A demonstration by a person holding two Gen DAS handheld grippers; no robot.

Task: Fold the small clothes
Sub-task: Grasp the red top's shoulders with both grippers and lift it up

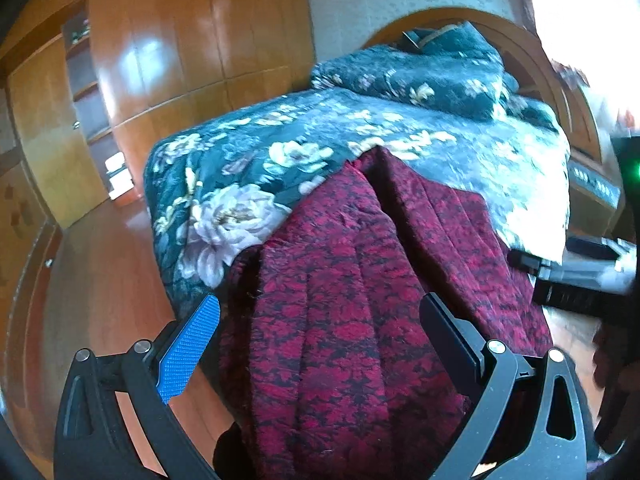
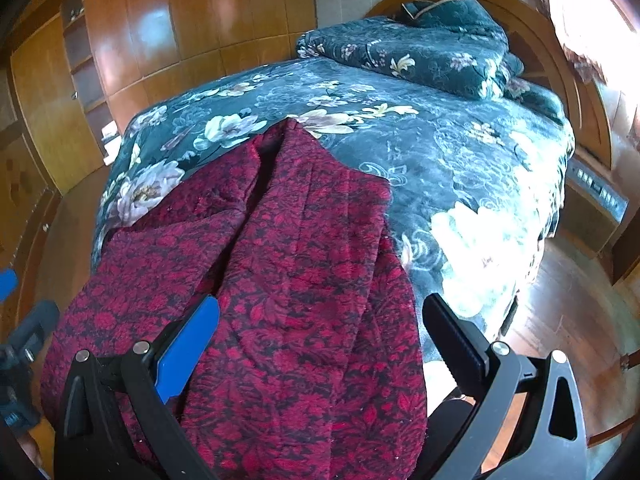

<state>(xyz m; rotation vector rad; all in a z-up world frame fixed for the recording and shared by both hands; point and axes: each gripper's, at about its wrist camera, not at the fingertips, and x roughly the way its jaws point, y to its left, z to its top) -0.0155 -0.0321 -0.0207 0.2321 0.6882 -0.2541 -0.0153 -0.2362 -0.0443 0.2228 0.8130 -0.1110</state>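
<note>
A bed (image 1: 460, 168) fills the middle and upper right of both views, covered by a dark teal bedspread (image 2: 460, 160) printed with pale flowers, and a folded quilt (image 2: 420, 48) of the same cloth lies heaped at the far end in front of a curved wooden headboard (image 2: 560, 64). Glossy wooden wardrobes (image 1: 160, 48) line the upper left of each frame, with open shelves (image 1: 88, 92) at their left, and a shiny wooden floor (image 1: 104, 288) runs along the lower left. The task's garment, a dark red cloth with a black leaf pattern (image 2: 288, 280), lies rumpled on the near end of the bed, with its lower part hanging over the near edge, reaching from the frame's middle down to the bottom centre. The left hand-held gripper (image 1: 320, 336) sits at the bottom of its view with its jaws spread wide, blue pad (image 1: 188, 352) at the left, black finger (image 1: 448, 336) at the right, gripping nothing, with the red cloth showing between them. The right hand-held gripper (image 2: 320, 336) is likewise wide apart and holds nothing, the cloth filling most of the gap between its jaws.
</note>
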